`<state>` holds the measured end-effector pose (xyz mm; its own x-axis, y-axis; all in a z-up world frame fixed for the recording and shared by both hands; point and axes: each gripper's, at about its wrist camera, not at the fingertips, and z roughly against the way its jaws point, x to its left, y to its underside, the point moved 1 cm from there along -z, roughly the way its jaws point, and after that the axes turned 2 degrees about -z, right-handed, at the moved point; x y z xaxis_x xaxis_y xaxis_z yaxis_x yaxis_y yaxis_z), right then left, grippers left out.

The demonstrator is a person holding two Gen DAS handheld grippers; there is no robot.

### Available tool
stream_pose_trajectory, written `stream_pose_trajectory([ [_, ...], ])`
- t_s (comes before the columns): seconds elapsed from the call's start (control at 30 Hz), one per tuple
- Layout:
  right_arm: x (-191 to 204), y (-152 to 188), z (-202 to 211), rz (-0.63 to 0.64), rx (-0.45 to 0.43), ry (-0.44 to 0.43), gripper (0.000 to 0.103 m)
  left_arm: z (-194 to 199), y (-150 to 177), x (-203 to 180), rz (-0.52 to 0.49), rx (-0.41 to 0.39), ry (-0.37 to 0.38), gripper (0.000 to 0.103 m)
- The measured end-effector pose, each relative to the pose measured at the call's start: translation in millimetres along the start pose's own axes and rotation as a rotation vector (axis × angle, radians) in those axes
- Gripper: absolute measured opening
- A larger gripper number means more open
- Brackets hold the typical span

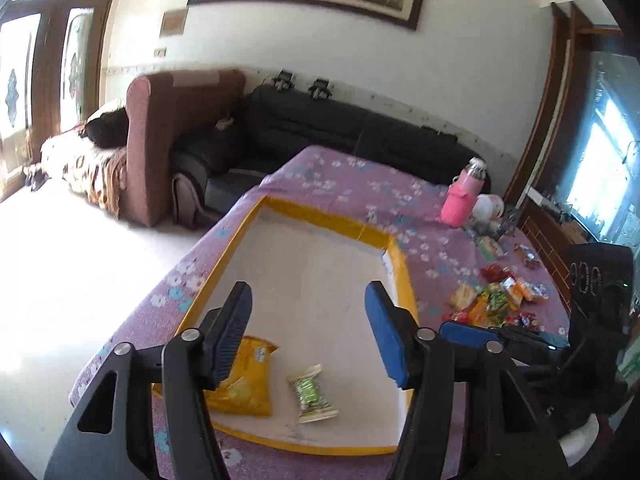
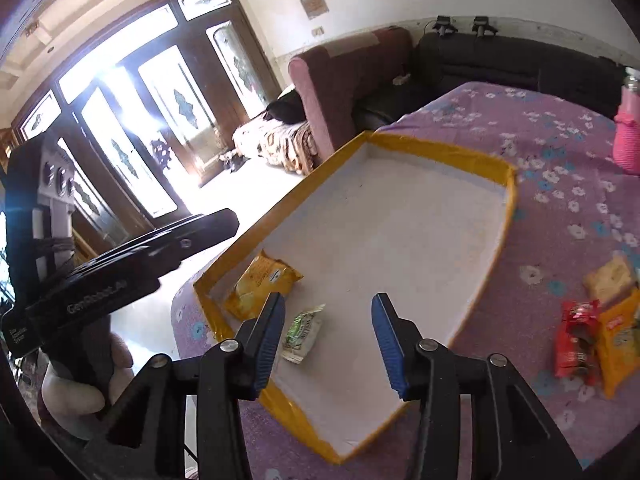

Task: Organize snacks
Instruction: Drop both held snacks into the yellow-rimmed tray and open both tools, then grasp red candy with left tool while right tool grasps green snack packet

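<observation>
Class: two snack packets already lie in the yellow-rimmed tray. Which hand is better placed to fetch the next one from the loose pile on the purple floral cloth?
Probably the right. Its tongs stand open and empty, and the pile of loose snack packets lies on their right side. The left tongs, also empty, hang over the white yellow-rimmed tray.

On the surface (image 1: pixel 344 184) a shallow tray (image 1: pixel 320 222) sits by the near left edge. In the tray's near left corner lie two packets, well apart from its far wall: a large packet (image 1: pixel 244 384) hard in the corner and a small packet (image 1: pixel 312 394) just right of it. A heap of snacks (image 1: pixel 496 300) lies right of the tray. A flask (image 1: pixel 464 194) stands at the far right corner. My jaws hang over the tray's near end, holding nothing.
</observation>
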<state>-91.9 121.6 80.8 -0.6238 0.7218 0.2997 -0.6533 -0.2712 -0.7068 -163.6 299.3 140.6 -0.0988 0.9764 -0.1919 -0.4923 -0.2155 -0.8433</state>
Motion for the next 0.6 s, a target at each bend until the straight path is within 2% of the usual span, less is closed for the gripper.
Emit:
stream_pose_trajectory([
  [0.07,-28.1,-3.0,27.8,-0.029,-0.076,0.046,0.063,22.3,-7.1,-24.1,-0.025,-0.100,0.036,0.090],
  [0.13,-62.2,-2.6,56.5,-0.062,-0.147,0.100,0.070,32.4,-12.5,-43.0,-0.015,-0.137,0.144,0.102],
  [0.17,-84.3,-2.1,69.5,-0.090,-0.166,0.157,0.070,31.1,-14.2,-51.3,0.007,-0.129,0.218,0.103],
  [0.23,-132.3,1.2,85.3,-0.170,-0.159,0.249,0.072,17.2,-12.8,-67.1,0.046,-0.077,0.293,0.103],
  [0.33,-183.8,13.1,94.1,-0.262,-0.121,0.278,0.071,-18.4,0.7,-95.5,0.016,0.043,0.303,0.103],
  [0.43,-205.5,19.9,82.9,-0.224,-0.081,0.332,0.071,-48.3,15.4,-118.8,-0.004,0.137,0.329,0.103],
  [0.6,-207.0,23.8,53.4,-0.134,-0.037,0.362,0.071,-71.2,36.8,-139.5,-0.062,0.223,0.292,0.103],
])
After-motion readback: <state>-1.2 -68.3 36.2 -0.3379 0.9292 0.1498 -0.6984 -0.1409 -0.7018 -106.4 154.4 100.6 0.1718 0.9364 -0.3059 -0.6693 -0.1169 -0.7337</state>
